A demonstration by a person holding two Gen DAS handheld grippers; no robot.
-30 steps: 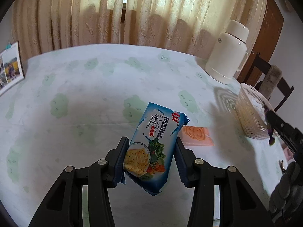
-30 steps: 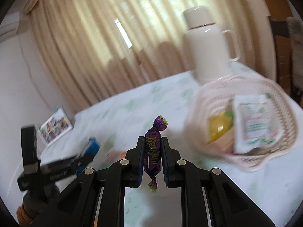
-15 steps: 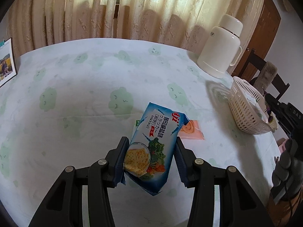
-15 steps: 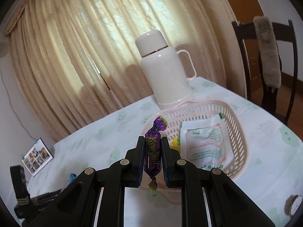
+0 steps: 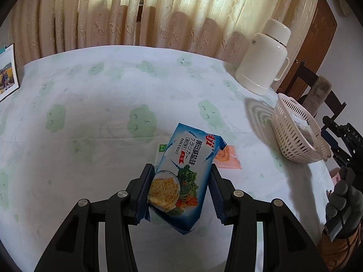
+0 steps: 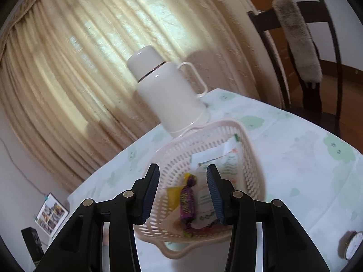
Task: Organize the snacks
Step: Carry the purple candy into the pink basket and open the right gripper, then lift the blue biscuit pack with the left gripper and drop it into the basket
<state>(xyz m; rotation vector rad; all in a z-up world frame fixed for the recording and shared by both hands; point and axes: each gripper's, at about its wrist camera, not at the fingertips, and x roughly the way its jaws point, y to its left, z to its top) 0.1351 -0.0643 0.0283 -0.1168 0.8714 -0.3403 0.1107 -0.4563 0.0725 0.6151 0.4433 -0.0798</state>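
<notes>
Holding the blue cracker packet (image 5: 185, 179) clamped in our left tool (image 5: 181, 190) above the counter (image 5: 90, 117), we see an orange snack sachet (image 5: 226, 158) lying just beyond it. Our right tool (image 6: 182, 192) stands with fingers spread apart over the pink basket (image 6: 251, 158), where the purple candy (image 6: 187, 204) lies beside a white sachet (image 6: 222, 170).

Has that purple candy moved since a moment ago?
Yes. The purple candy left the right gripper, whose jaws now stand open, and dropped into the basket.
</notes>
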